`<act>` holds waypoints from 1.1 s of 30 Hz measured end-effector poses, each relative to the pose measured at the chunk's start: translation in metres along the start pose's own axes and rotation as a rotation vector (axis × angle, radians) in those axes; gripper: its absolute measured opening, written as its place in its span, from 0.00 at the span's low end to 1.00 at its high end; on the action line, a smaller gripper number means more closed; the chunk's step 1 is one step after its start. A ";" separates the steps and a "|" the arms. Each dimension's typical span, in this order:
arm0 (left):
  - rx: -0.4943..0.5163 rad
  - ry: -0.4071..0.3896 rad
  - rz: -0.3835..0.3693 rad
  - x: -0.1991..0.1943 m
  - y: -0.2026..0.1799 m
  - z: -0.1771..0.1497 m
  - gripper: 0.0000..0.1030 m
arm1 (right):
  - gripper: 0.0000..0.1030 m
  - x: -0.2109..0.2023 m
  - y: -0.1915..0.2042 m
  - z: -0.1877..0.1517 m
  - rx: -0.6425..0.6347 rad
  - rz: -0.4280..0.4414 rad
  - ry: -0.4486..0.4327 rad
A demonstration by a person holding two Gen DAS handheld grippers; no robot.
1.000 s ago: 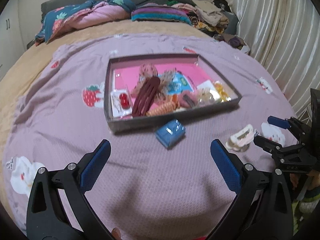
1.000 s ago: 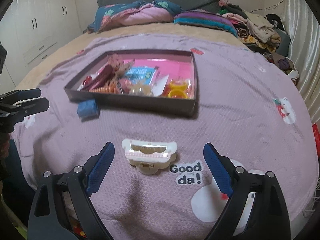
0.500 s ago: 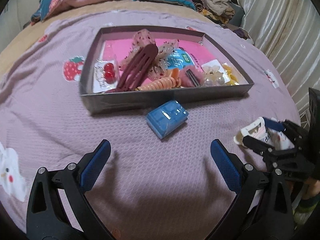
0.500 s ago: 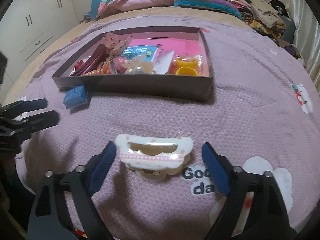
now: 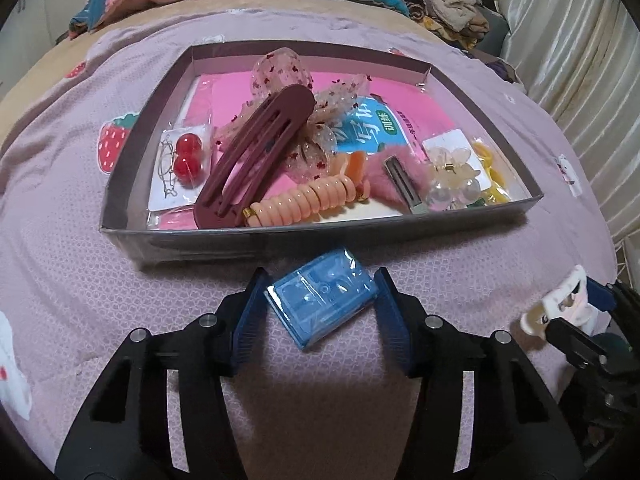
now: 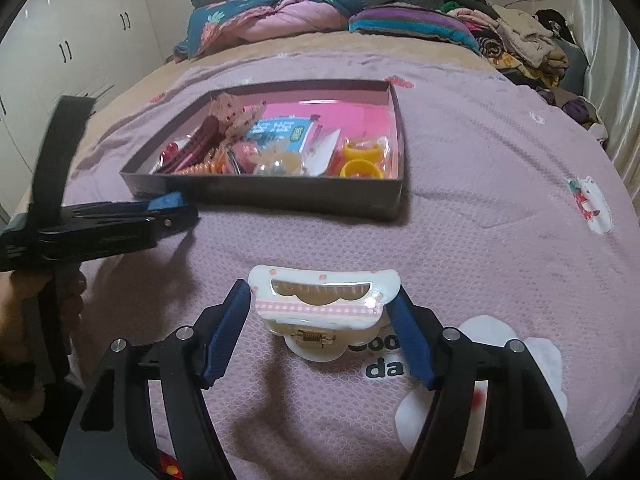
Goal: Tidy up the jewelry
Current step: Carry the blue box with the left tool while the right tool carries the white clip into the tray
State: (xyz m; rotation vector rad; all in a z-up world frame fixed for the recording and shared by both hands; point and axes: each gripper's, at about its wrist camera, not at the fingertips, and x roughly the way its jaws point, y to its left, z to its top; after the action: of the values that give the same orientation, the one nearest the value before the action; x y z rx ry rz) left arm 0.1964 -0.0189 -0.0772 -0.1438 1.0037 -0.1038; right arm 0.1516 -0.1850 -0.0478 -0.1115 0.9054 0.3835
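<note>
A small blue plastic box (image 5: pixel 322 298) lies on the purple bedspread just in front of the grey tray (image 5: pixel 256 244). My left gripper (image 5: pixel 320 300) is closed on it, with the pads touching its two sides. A white and pink claw hair clip (image 6: pixel 324 304) sits between the fingers of my right gripper (image 6: pixel 322 308), gripped at both ends. The clip also shows at the right edge of the left wrist view (image 5: pixel 560 300). The tray (image 6: pixel 280 196) holds a maroon hair clip (image 5: pixel 256 160), a coiled orange hair tie (image 5: pixel 304 200), red bead earrings (image 5: pixel 186 156) and other accessories.
Folded quilts and clothes (image 6: pixel 320 12) are piled at the head of the bed. White wardrobes (image 6: pixel 60 40) stand on the left and a curtain (image 5: pixel 580 60) hangs on the right. The bedspread's front edge is close below both grippers.
Both grippers moved forward and closed. The left one now grips the blue box; the right one now grips the white clip. The tray looks nearer in the left wrist view.
</note>
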 end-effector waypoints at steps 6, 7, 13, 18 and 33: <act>0.015 -0.012 -0.032 -0.021 0.001 -0.003 0.44 | 0.66 -0.019 0.004 0.010 -0.007 0.023 -0.044; 0.018 -0.023 -0.040 -0.029 0.001 -0.002 0.44 | 0.66 -0.022 0.005 0.013 -0.010 0.027 -0.052; 0.027 -0.109 -0.053 -0.071 0.004 0.013 0.44 | 0.61 -0.042 0.014 0.037 -0.043 0.051 -0.114; 0.025 -0.150 -0.042 -0.088 0.008 0.029 0.44 | 0.61 -0.050 0.019 0.059 -0.070 0.052 -0.159; 0.057 -0.189 -0.027 -0.092 0.003 0.072 0.44 | 0.61 -0.056 0.008 0.111 -0.074 0.029 -0.244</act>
State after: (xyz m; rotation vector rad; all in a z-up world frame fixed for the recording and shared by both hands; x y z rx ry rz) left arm 0.2079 0.0032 0.0373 -0.1126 0.8093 -0.1411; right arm 0.2005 -0.1649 0.0654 -0.1170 0.6530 0.4476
